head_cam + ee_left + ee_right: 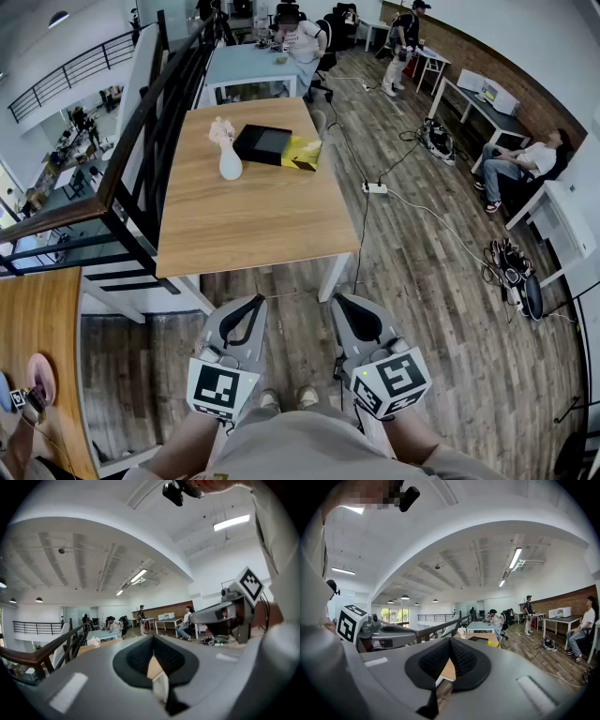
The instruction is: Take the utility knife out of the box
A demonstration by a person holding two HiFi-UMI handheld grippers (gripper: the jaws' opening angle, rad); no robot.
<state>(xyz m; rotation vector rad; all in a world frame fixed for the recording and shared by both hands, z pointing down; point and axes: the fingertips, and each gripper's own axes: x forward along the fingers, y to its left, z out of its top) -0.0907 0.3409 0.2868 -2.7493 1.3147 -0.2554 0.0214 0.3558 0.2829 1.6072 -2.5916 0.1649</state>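
Observation:
A black box (261,142) lies at the far end of the wooden table (253,225), with a yellow item (302,153) against its right side. No utility knife shows in any view. Both grippers hang low near my body, well short of the table's near edge. My left gripper (257,300) is shut with nothing between its jaws, its tips meeting in the left gripper view (153,638). Beside it, my right gripper (340,298) is also shut and empty. In the right gripper view (450,639) the black box (480,638) shows small and far ahead.
A white vase with flowers (228,155) stands left of the box. A dark railing (150,141) runs along the table's left side. A power strip (375,187) and cables lie on the floor to the right. People sit at desks beyond (300,37).

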